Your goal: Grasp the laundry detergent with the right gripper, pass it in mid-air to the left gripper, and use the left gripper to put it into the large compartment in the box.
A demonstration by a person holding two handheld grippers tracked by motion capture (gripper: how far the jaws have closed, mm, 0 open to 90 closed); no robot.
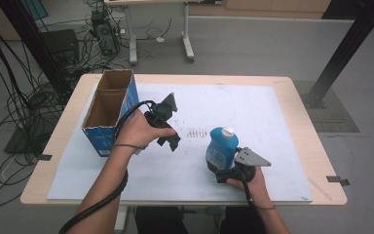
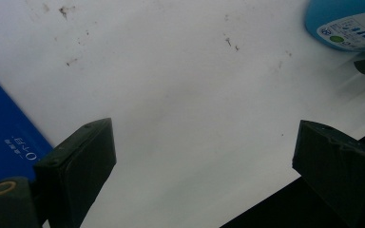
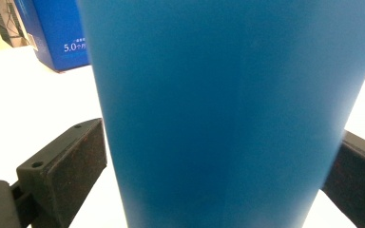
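1. Blue bottle (image 1: pixel 221 146): we find it upright on the white sheet (image 1: pixel 272 117), well right of the open blue box (image 1: pixel 109 112).
2. Right gripper (image 1: pixel 222 168): jaws flank the bottle's lower body; contact we cannot tell.
3. Left gripper (image 1: pixel 168 127): jaws wide apart, empty, between box and bottle.
4. Handling: we judge it rigid, smooth, possibly slippery; grip mid-body.

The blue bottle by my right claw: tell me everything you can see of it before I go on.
The blue bottle stands upright on the white sheet near the table's front, right of centre. It looks like smooth plastic, with a white cap on top and a pale printed label on its side. The right claw is at its base, one jaw on each side of the body; the right gripper view has the jaws beside it, but firm contact cannot be confirmed. It stands apart from the blue cardboard box.
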